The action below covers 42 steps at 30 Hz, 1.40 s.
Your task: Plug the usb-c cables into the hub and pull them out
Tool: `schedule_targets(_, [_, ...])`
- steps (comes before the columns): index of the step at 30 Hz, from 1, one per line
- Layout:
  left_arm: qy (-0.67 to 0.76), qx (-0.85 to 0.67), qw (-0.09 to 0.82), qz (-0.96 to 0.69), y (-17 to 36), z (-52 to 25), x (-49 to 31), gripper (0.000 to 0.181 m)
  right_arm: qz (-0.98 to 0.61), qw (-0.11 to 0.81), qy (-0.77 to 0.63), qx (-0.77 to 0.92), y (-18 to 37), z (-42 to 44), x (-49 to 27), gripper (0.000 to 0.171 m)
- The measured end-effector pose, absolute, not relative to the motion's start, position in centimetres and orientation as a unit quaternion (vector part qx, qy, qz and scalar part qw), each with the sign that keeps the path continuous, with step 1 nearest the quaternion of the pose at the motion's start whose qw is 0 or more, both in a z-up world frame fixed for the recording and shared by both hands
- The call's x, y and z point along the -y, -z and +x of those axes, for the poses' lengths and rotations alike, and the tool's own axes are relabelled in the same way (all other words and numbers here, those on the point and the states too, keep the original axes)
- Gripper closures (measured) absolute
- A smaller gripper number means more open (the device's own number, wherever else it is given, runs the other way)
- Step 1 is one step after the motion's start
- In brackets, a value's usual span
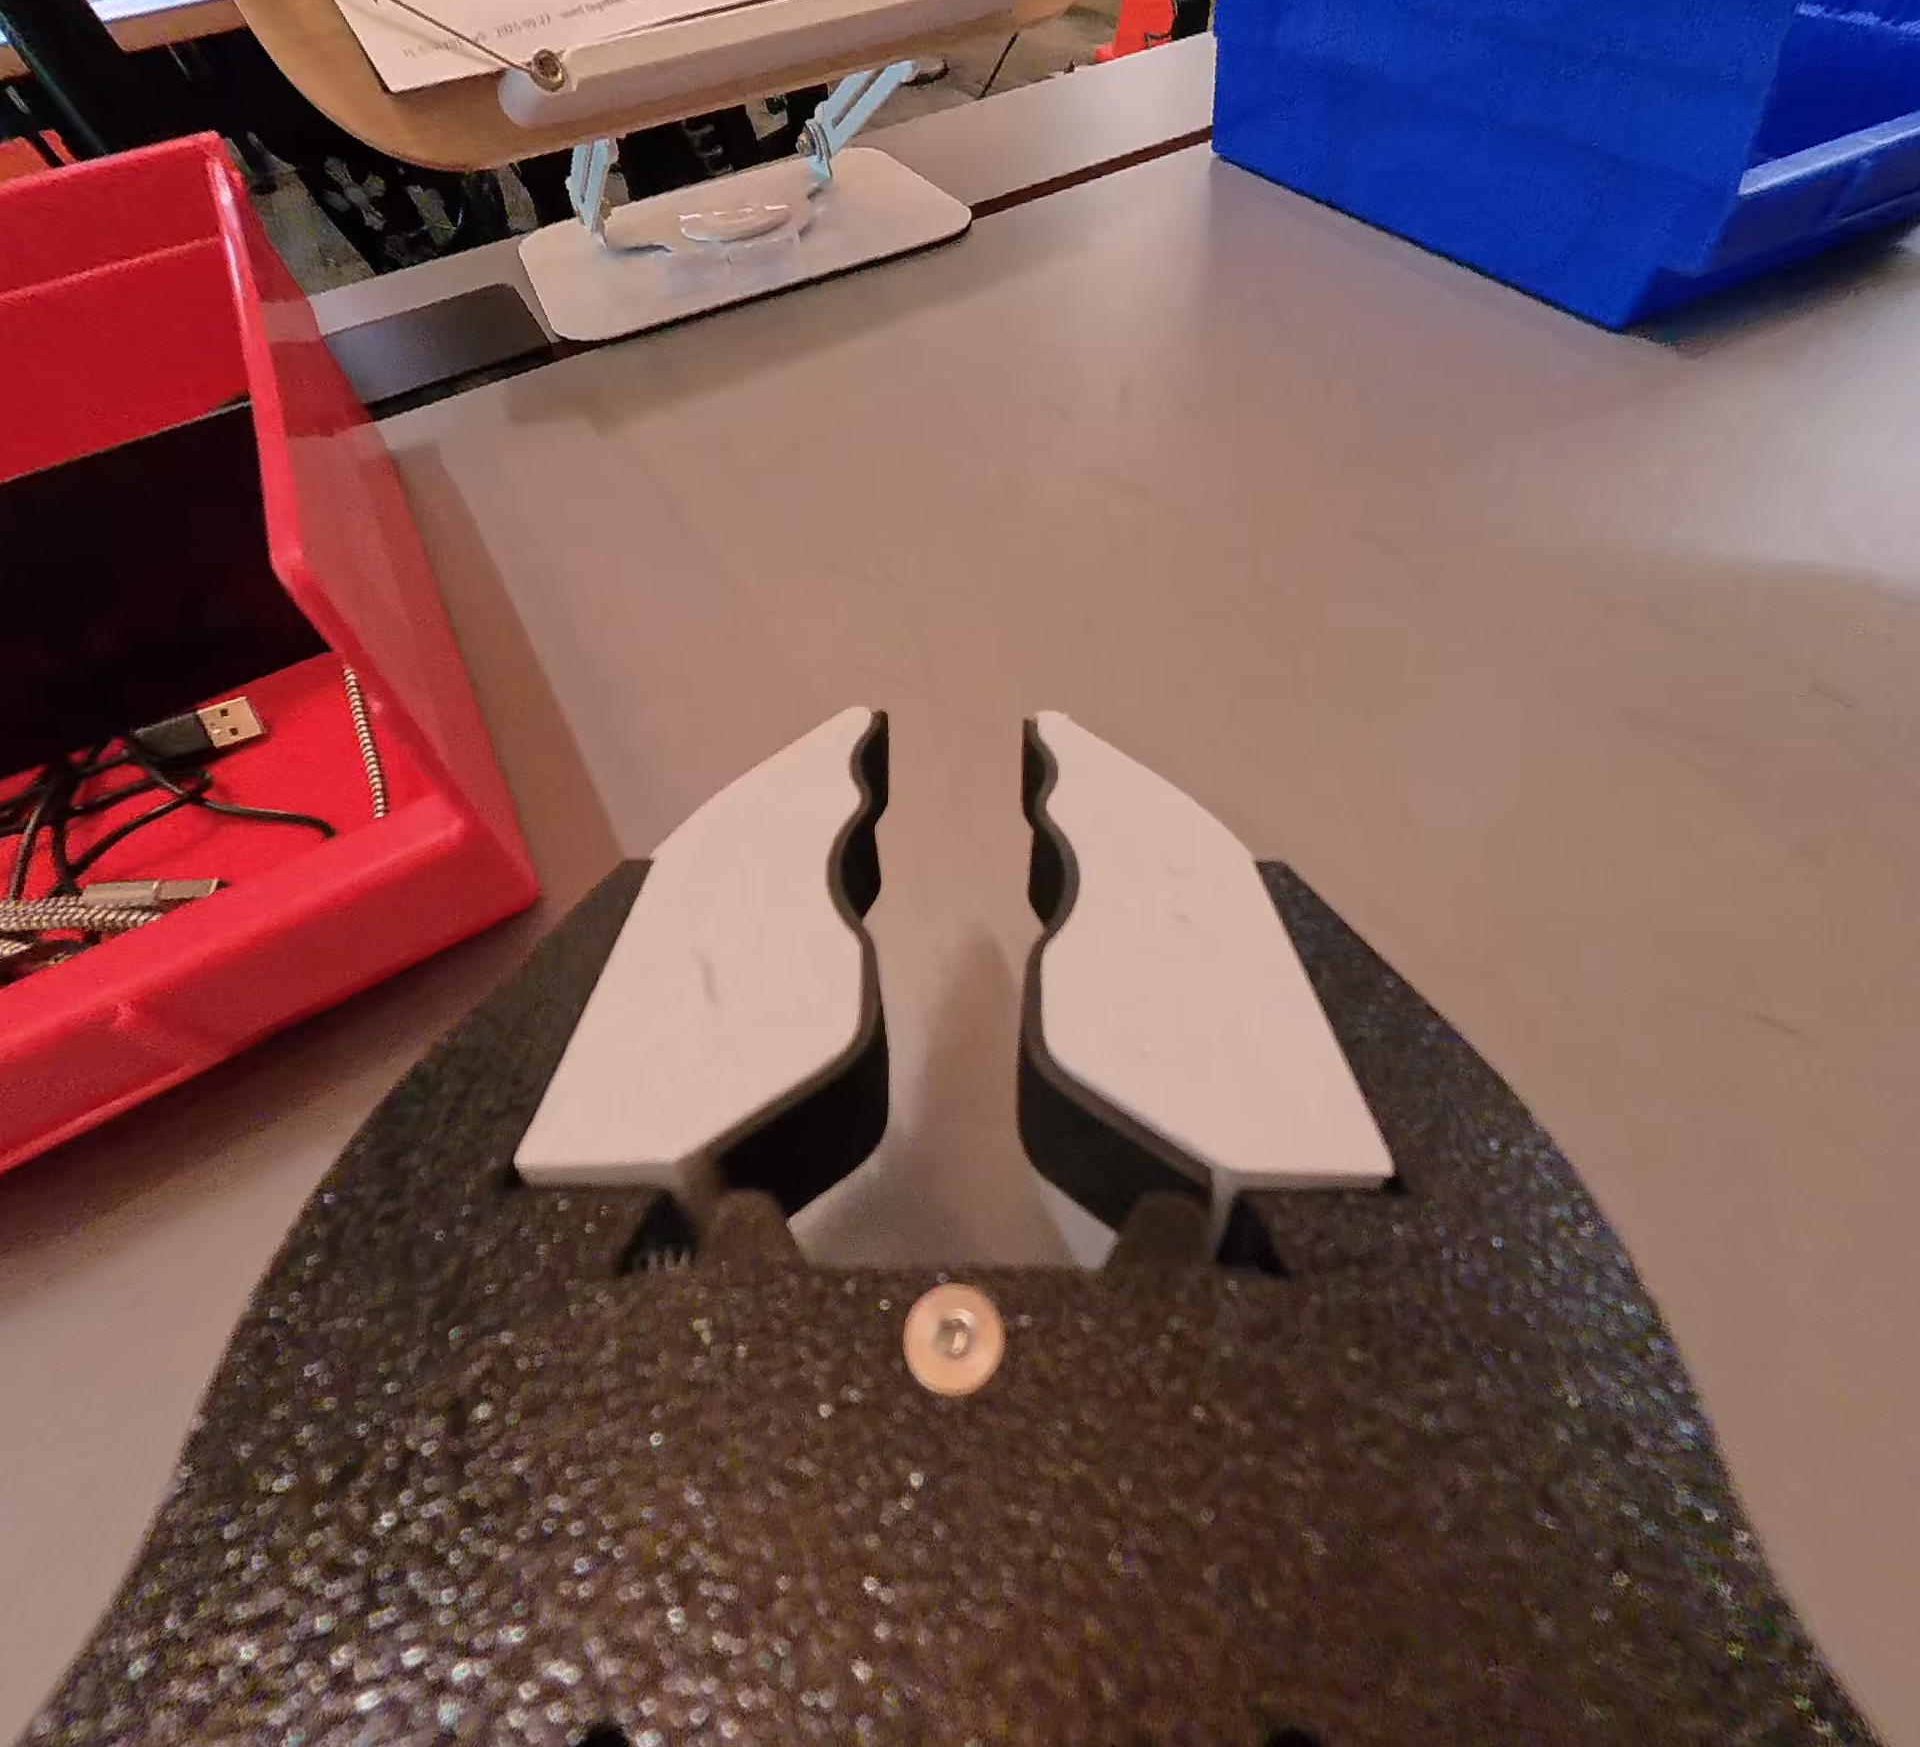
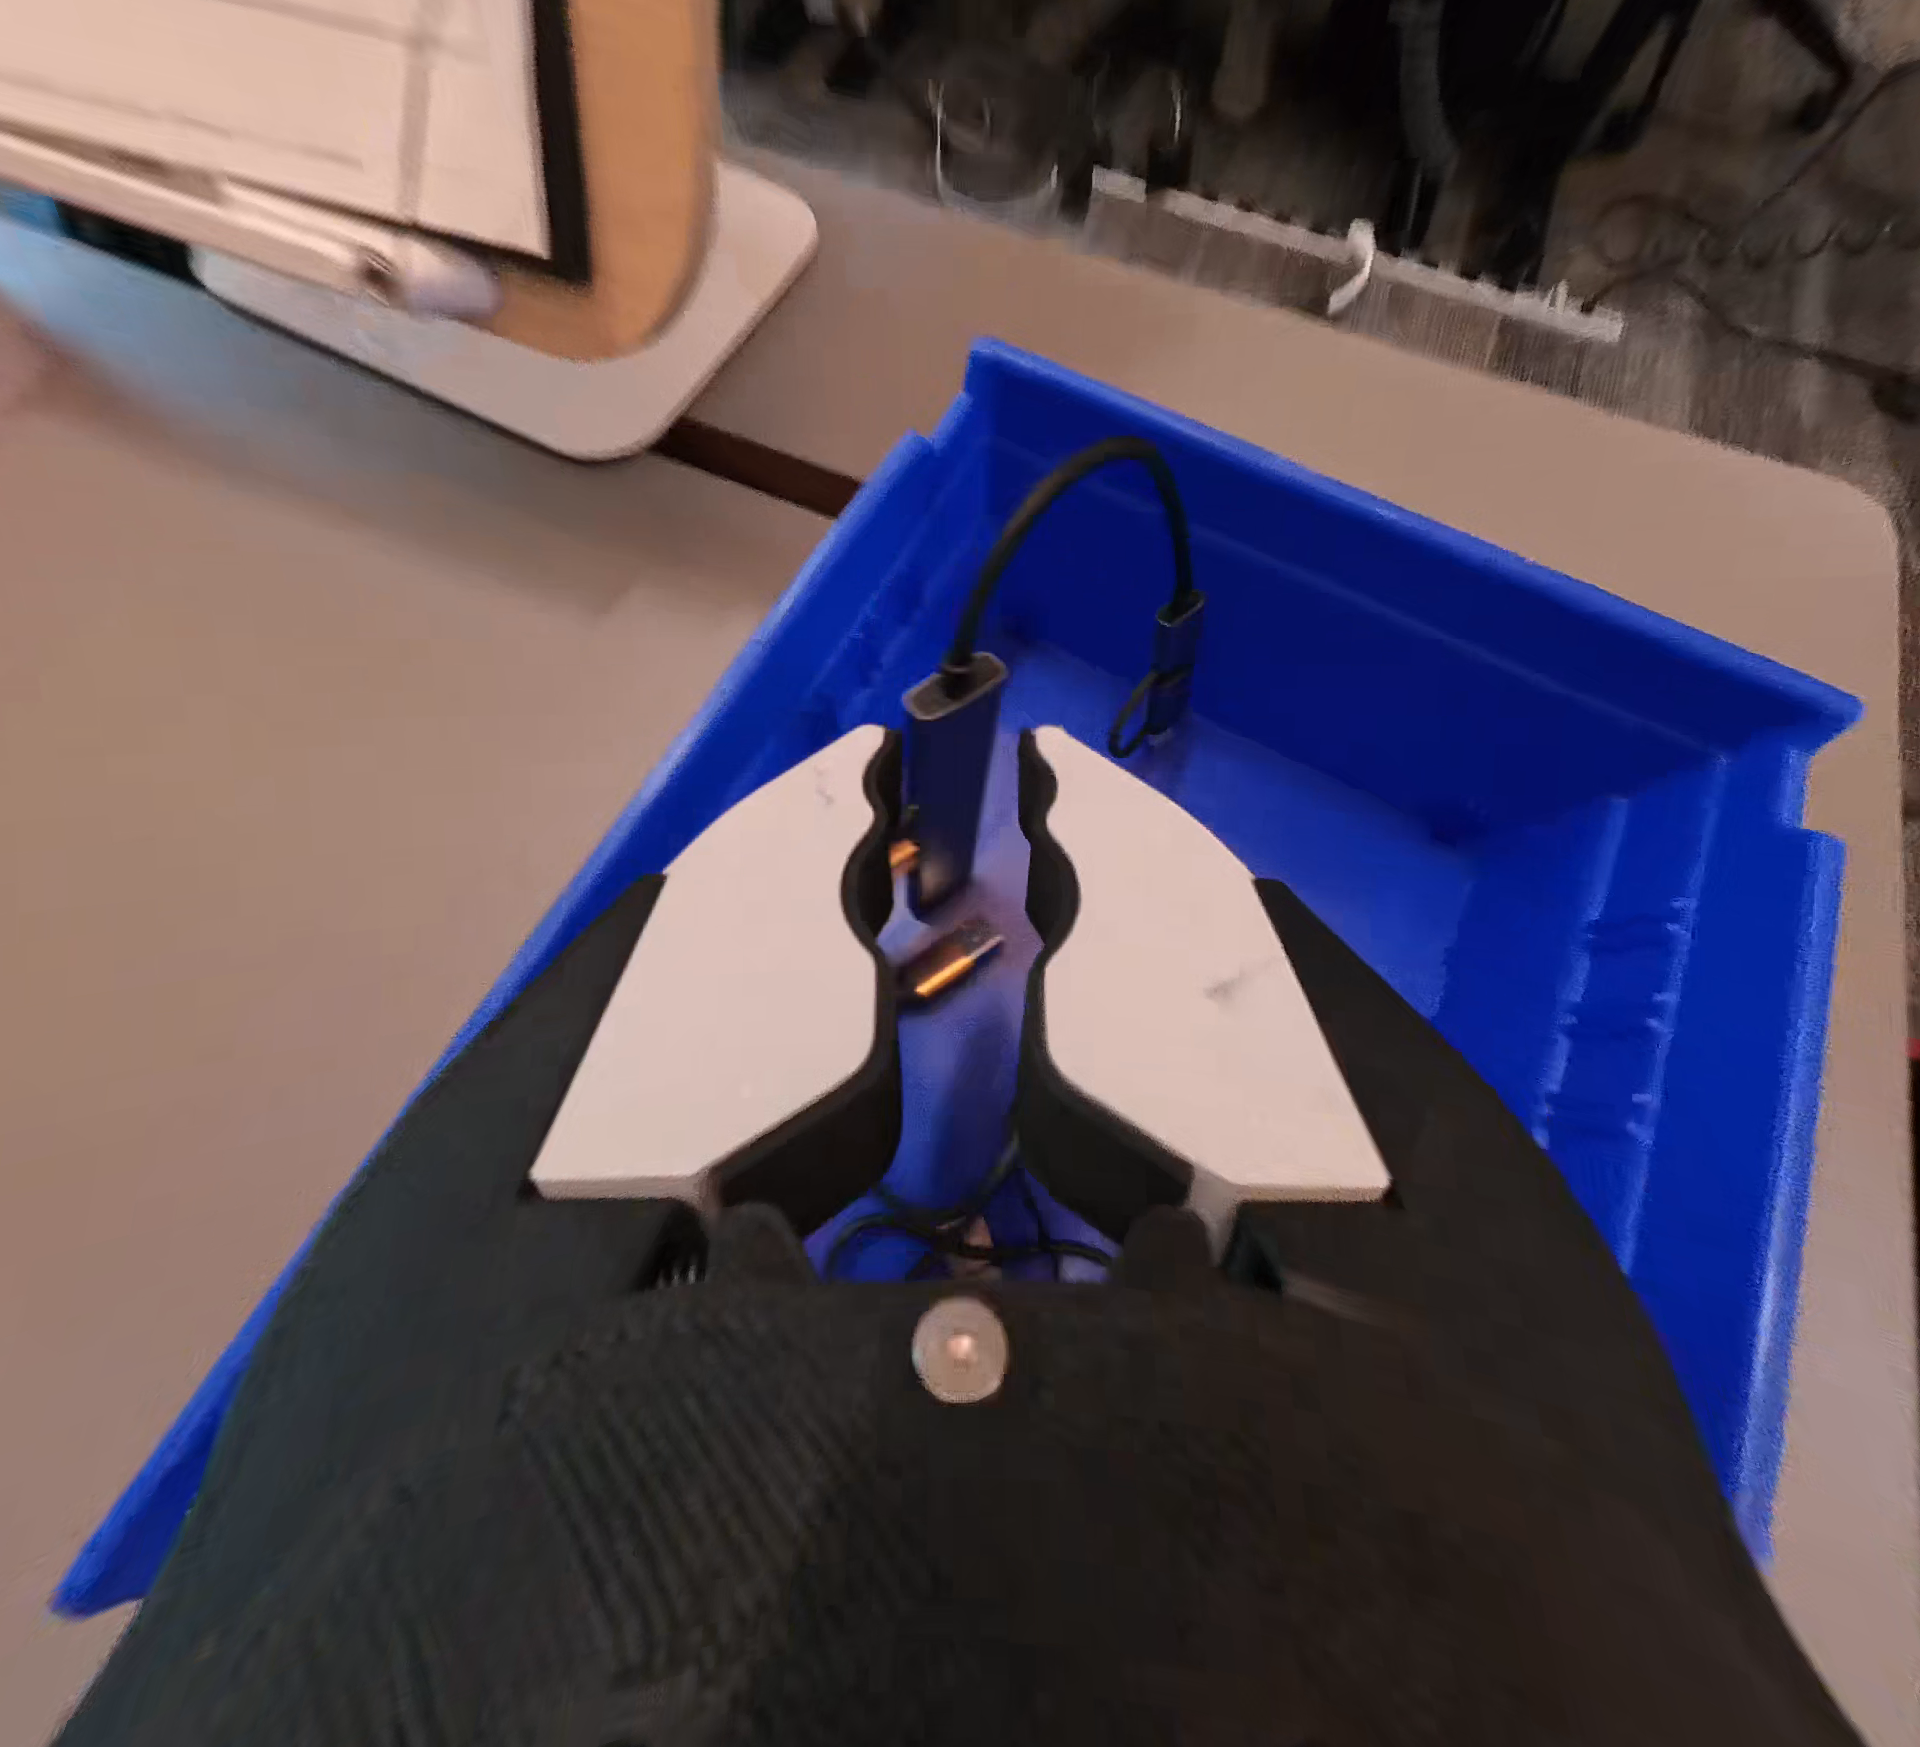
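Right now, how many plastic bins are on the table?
2: a red bin on the left holding cables, and a blue bin on the right holding the hub. Others may sit outside the views.

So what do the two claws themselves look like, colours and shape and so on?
Both are alike. The left claw has two pale grey fingers with wavy black inner pads, set in a rough, speckled black body with a silver screw at its centre. The right claw has the same grey fingers and screw, but its black body shows fine printed ridges. No cables, sleeves or hands show.
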<state>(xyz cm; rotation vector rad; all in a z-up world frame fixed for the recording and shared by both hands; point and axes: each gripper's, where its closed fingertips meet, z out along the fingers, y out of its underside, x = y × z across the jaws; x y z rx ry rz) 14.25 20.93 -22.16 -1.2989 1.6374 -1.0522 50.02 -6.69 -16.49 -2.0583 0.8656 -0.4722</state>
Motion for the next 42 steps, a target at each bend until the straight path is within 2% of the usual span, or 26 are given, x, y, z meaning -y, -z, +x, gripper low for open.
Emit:
schedule_targets(1, [0.417, -0.641, 0.393, -0.510, 22.0, 14.2, -21.0, 0.157, -0.801, 0.450, 0.197, -0.341, 15.6, 48.9, 6.6, 0.148])
schedule_targets(5, [0.434, -0.624, 0.392, -0.519, 21.1, 13.9, -21.6, 0.155, -0.724, 0.591, 0.202, -0.292, 12.0, 41.9, 5.3, 0.142])
schedule_targets(9, [0.448, -0.607, 0.408, -0.515, 16.4, 13.5, -23.6, 0.153, -0.683, 0.679, 0.141, -0.230, 11.1, 34.2, 2.8, 0.132])
schedule_targets(11, [0.409, -0.603, 0.416, -0.544, 14.1, 14.1, -26.8, 0.153, -0.681, 0.695, 0.114, -0.198, 11.7, 31.3, 0.8, 0.126])
schedule_targets(13, [0.367, -0.604, 0.400, -0.584, 12.4, 15.6, -30.7, 0.143, -0.692, 0.691, 0.120, -0.172, 13.1, 29.4, -1.1, 0.118])
schedule_targets(16, [0.320, -0.632, 0.326, -0.626, 11.6, 19.8, -35.8, 0.130, -0.705, 0.682, 0.140, -0.135, 15.6, 27.4, -3.8, 0.115])
schedule_targets(18, [0.268, -0.657, 0.247, -0.660, 12.7, 23.0, -39.3, 0.127, -0.694, 0.696, 0.140, -0.117, 16.2, 26.2, -5.1, 0.114])
schedule_targets(21, [0.158, -0.673, 0.120, -0.712, 16.5, 26.4, -44.4, 0.129, -0.668, 0.726, 0.138, -0.082, 16.4, 24.8, -5.8, 0.133])
schedule_targets(22, [0.131, -0.669, 0.078, -0.728, 18.0, 27.0, -45.5, 0.129, -0.662, 0.733, 0.141, -0.068, 16.2, 24.5, -5.8, 0.134])
schedule_targets(25, [0.070, -0.638, -0.023, -0.767, 21.9, 27.9, -47.4, 0.129, -0.650, 0.747, 0.123, -0.065, 15.8, 24.2, -5.4, 0.128])
schedule_targets(29, [0.040, -0.613, -0.094, -0.784, 25.3, 28.5, -47.4, 0.125, -0.653, 0.746, 0.116, -0.050, 15.9, 23.8, -5.4, 0.120])
schedule_targets(31, [0.030, -0.609, -0.114, -0.784, 26.4, 28.5, -47.1, 0.133, -0.667, 0.734, 0.118, -0.040, 16.3, 23.5, -5.9, 0.119])
schedule_targets(33, [0.052, -0.603, -0.116, -0.788, 27.0, 29.0, -46.6, 0.147, -0.679, 0.723, 0.119, -0.035, 16.6, 23.4, -6.2, 0.119])
schedule_targets(37, [0.080, -0.614, -0.078, -0.782, 26.7, 29.3, -47.0, 0.151, -0.687, 0.714, 0.127, -0.032, 16.9, 23.4, -6.5, 0.121])
schedule_targets(42, [0.184, -0.605, 0.030, -0.774, 21.0, 30.3, -47.7, 0.157, -0.687, 0.714, 0.130, -0.036, 16.8, 23.5, -6.5, 0.121])
